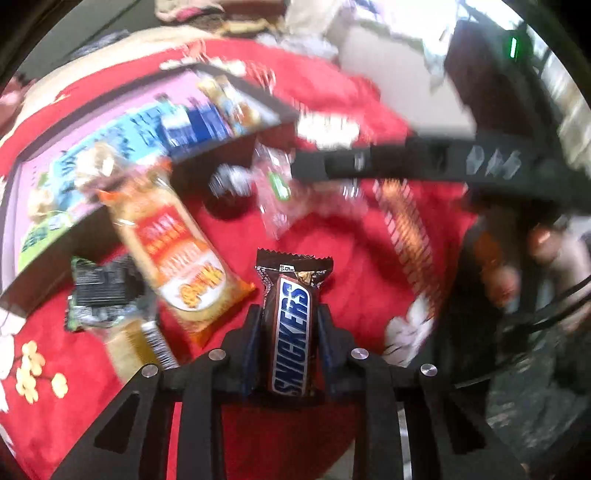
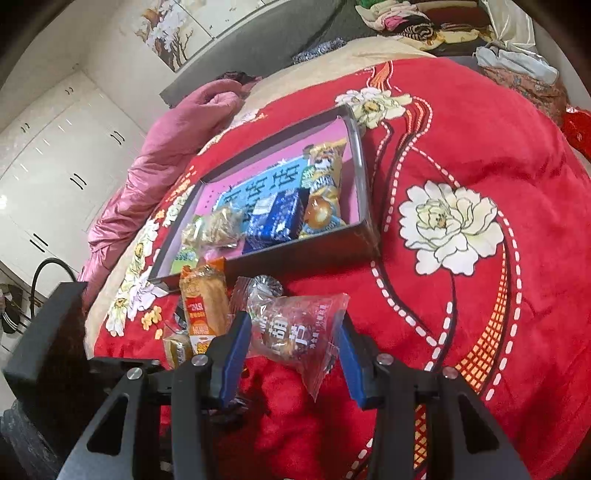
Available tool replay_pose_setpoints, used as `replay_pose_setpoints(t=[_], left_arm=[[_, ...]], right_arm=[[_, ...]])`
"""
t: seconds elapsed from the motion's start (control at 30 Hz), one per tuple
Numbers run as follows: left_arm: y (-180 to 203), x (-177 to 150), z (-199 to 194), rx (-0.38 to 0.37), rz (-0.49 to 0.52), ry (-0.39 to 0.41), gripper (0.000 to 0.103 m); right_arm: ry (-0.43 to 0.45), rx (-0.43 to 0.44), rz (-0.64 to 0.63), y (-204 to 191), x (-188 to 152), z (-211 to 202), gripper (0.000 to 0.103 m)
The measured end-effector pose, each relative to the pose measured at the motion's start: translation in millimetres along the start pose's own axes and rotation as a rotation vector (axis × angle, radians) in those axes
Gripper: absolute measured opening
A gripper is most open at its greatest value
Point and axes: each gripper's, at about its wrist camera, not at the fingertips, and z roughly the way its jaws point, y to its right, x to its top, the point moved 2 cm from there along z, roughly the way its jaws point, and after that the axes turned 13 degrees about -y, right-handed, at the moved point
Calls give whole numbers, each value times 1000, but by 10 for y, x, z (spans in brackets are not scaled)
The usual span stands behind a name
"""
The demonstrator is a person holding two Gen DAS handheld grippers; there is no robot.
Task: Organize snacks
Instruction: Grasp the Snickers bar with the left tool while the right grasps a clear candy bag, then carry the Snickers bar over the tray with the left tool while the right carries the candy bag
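A brown Snickers bar (image 1: 291, 325) stands lengthwise between the pads of my left gripper (image 1: 290, 314), which is shut on it above the red flowered blanket (image 1: 351, 258). My right gripper (image 2: 291, 332) is shut on a clear packet with red print (image 2: 295, 332), its blue pads touching both sides. One of its black fingers (image 1: 406, 162) crosses the left wrist view. A dark shallow box with a pink floor (image 2: 364, 192) holds several snacks. In front of it lie an orange packet (image 2: 205, 306), a small yellow cake packet (image 2: 177, 347) and a black-green packet (image 1: 99, 295).
The blanket (image 2: 461, 314) covers a bed, with open red cloth to the right of the box. A pink quilt (image 2: 155, 158) lies along the left edge and a pile of clothes (image 2: 406, 18) at the far end. White wardrobes (image 2: 48, 155) stand beyond.
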Motion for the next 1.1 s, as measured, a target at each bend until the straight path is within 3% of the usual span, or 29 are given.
replay_pose_setpoints(t=[0.1, 0.4, 0.83, 1.1], left_arm=[[-105, -35, -267, -32, -46, 67, 29], [-601, -31, -868, 87, -172, 202, 29], [-949, 59, -979, 165, -285, 265, 29], [-1187, 109, -933, 159, -346, 274, 29]], right_arm=[[27, 7, -11, -22, 6, -61, 46], [148, 21, -64, -112, 86, -283, 46], [198, 12, -87, -153, 173, -326, 46], [212, 13, -55, -59, 219, -334, 46]])
